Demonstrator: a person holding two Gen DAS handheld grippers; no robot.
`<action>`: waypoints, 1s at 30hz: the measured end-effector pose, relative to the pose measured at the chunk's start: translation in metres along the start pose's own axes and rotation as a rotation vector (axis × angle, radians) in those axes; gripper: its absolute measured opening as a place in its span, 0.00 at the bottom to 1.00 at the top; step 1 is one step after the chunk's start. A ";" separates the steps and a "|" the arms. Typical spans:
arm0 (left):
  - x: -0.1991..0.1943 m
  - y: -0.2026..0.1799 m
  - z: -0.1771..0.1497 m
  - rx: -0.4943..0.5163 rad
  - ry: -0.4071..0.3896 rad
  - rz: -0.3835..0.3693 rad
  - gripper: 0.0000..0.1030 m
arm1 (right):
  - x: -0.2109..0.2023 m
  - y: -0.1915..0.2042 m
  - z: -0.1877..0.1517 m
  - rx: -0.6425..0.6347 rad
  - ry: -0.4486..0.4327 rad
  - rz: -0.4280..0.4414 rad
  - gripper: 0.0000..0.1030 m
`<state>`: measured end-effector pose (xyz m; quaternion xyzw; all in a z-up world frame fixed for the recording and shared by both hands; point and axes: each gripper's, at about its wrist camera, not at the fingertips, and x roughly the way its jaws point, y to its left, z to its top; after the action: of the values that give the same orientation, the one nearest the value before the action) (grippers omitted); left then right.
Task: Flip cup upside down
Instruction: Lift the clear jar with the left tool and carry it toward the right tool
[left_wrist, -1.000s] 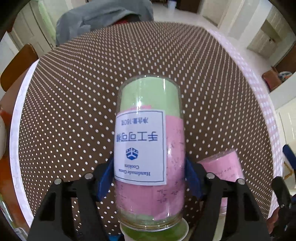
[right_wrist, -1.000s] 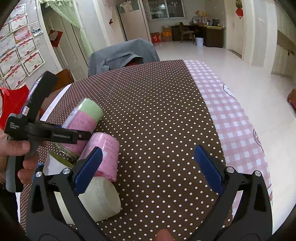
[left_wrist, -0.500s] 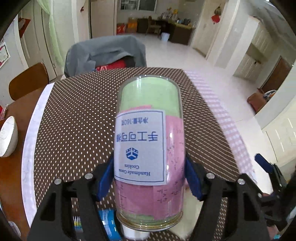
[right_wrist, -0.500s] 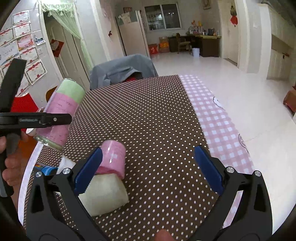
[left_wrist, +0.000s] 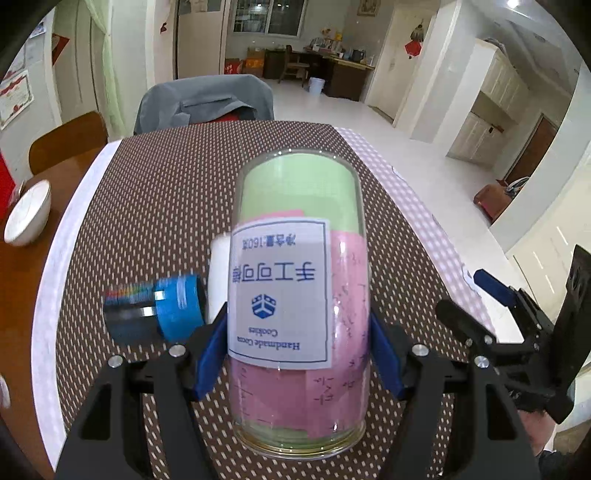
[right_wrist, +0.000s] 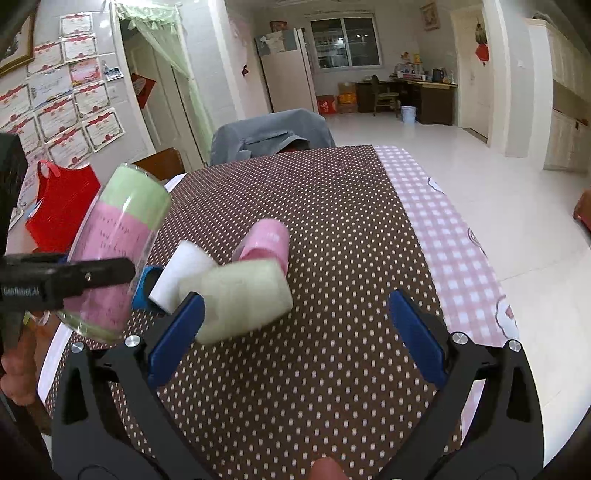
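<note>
My left gripper (left_wrist: 295, 350) is shut on a clear cup (left_wrist: 299, 295) with a white label and pink and green paper inside. The cup is held in the air, tilted, its closed end away from me and its open rim toward me. It also shows at the left of the right wrist view (right_wrist: 118, 251), held by the left gripper (right_wrist: 74, 277) above the table's left edge. My right gripper (right_wrist: 295, 328) is open and empty above the brown dotted tablecloth (right_wrist: 314, 206). Cups lie on their sides: a pink one (right_wrist: 266, 243), a pale green one (right_wrist: 243, 295), a white one (right_wrist: 184, 273).
A blue and black cup (left_wrist: 155, 310) lies on the cloth left of the held cup. A white bowl (left_wrist: 26, 214) sits on the wooden table at far left. A grey-covered chair (right_wrist: 269, 133) stands at the far end. A pink checked cloth (right_wrist: 443, 229) covers the right side.
The left gripper has lifted the cup higher and tilted it up, so more of the room shows behind it. The lying cups now show clear of it below.
</note>
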<state>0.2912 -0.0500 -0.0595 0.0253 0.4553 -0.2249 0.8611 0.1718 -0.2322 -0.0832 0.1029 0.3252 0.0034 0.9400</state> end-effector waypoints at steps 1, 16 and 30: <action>-0.003 -0.001 -0.007 -0.006 0.000 -0.002 0.66 | -0.005 0.000 -0.005 0.000 -0.005 0.001 0.94; -0.016 -0.023 -0.081 -0.076 0.011 -0.065 0.66 | -0.042 -0.020 -0.043 0.071 -0.038 -0.002 0.94; 0.020 -0.032 -0.118 -0.115 0.086 -0.060 0.66 | -0.039 -0.027 -0.053 0.075 -0.014 -0.021 0.94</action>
<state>0.1962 -0.0562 -0.1391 -0.0282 0.5047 -0.2230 0.8335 0.1076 -0.2518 -0.1053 0.1345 0.3196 -0.0194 0.9378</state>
